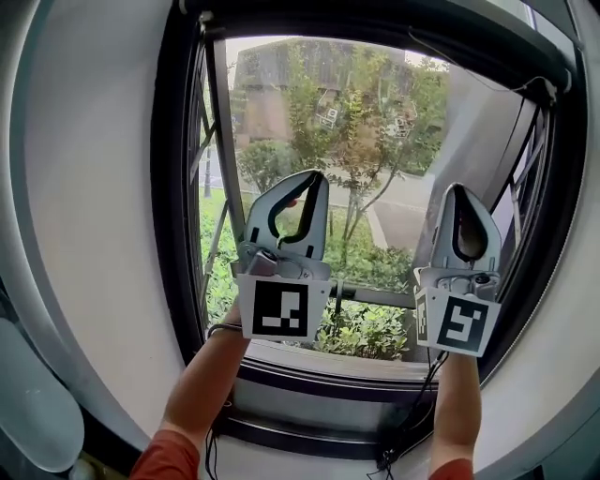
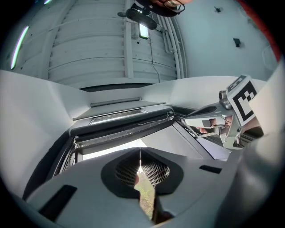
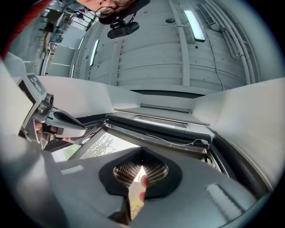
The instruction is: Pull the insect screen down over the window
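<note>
The window opening (image 1: 375, 169) stands uncovered, with trees showing through it. The insect screen is rolled up in a dark bar (image 1: 394, 23) along the top of the frame; that bar (image 2: 127, 125) also runs across the left gripper view and the bar (image 3: 156, 129) across the right gripper view. A thin cord (image 3: 178, 140) hangs along it. My left gripper (image 1: 315, 176) points up in front of the window, shut with nothing in it. My right gripper (image 1: 458, 189) is beside it at the right, also shut and empty. Both sit well below the bar.
A glass sash (image 1: 483, 141) stands swung open at the right of the opening. The dark sill (image 1: 328, 370) runs below both grippers, with a black cable (image 1: 412, 427) hanging from it. White walls (image 1: 103, 206) flank the frame.
</note>
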Tool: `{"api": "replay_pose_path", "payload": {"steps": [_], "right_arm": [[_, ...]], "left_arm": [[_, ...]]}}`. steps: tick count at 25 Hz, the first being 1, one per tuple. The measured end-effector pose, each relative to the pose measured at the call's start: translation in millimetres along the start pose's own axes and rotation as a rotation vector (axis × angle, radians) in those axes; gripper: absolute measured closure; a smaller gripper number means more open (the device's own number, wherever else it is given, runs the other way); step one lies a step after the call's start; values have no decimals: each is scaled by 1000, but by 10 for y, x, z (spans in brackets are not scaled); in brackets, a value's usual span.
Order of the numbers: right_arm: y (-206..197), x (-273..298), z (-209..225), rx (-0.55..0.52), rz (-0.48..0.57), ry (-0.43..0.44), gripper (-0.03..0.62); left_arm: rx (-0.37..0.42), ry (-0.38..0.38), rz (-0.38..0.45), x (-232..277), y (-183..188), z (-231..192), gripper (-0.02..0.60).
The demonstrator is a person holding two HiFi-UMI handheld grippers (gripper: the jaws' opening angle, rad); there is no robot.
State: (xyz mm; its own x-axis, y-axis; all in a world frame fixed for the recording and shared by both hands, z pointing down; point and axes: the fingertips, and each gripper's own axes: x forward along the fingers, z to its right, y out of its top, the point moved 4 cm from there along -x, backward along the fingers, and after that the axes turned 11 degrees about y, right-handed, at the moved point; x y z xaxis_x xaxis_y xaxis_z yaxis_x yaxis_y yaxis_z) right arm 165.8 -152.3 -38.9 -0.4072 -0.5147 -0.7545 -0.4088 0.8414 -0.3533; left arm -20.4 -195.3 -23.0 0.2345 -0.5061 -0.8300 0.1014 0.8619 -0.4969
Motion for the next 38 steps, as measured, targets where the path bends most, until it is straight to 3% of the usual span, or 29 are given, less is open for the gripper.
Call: {"api": "replay_pose_path", "payload": {"steps": [8,12,18,22,28,33,38], "right_arm": [[285,536,369,-120,15,19,583],[377,779,426,-196,-10,62,583],[393,1085,414,-468,-66,158,582],[348,1226,469,-595,-97,226,562],[248,1460,752,-699,-192,247,530],[220,1611,943,-713,-280,255,496],[137,1701,1102,-711,-360,262,445]], "left_arm": [[75,22,49,505,171,-217,575],[150,41,92,765,301,-342,575],[304,36,111,1079,477,-451,575],[460,30,124,1250,542,-460,569],[649,-23,101,1590,629,-429,537],[822,-56,55,1814,706,-399,522],[929,-80,-28,2032,663,-447,483]]}}
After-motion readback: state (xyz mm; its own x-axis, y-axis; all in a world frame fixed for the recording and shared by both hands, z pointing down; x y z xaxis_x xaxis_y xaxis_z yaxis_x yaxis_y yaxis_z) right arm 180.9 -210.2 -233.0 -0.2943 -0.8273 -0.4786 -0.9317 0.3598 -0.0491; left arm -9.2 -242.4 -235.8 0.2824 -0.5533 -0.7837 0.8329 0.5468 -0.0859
